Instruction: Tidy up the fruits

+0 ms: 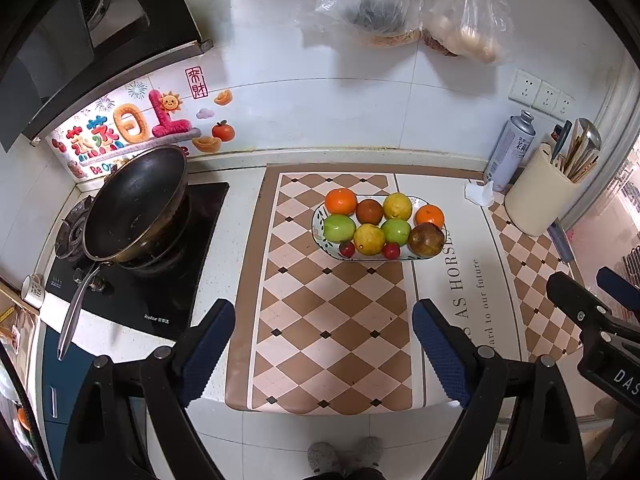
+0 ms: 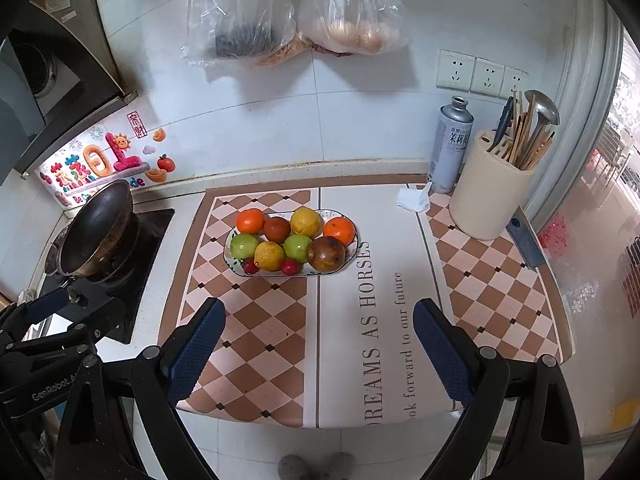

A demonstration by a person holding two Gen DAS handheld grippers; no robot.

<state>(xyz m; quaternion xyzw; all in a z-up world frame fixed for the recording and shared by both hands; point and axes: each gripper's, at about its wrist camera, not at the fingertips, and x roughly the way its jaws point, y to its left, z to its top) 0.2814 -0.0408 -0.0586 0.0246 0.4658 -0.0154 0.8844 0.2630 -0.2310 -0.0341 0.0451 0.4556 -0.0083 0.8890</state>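
Left wrist view: the left gripper [image 1: 324, 344] has its blue-padded fingers [image 1: 208, 344] spread wide apart with nothing between them, only checkered mat [image 1: 320, 320] showing in the gap. The plate of fruit [image 1: 320, 216] sits on that mat well ahead of the fingertips, apart from them and a little right of the midline between them. On the plate lie two oranges [image 1: 340, 201], two green apples [image 1: 339, 228], two yellow lemons [image 1: 397, 205], a reddish-brown fruit [image 1: 369, 211], a larger mottled brown one [image 1: 426, 239] at the near right end, and two small red fruits [image 1: 347, 249] along the near rim (cherry-sized; the kind cannot be told). The right gripper [image 1: 592, 300] enters at this view's right edge, off to the side of the plate.

From the right wrist view, the right gripper [image 2: 320, 340] also has its fingers [image 2: 440, 344] wide apart and empty, over the mat near the front edge of the desk [image 2: 172, 248]. Here the plate [image 2: 356, 240] lies ahead and left of the gap between the fingers, touching neither. A wok [image 2: 96, 232] stands on the stove [image 2: 152, 240] to the left, and a cream utensil holder [image 2: 488, 200] with a grey can [image 2: 450, 148] stands at the back right.
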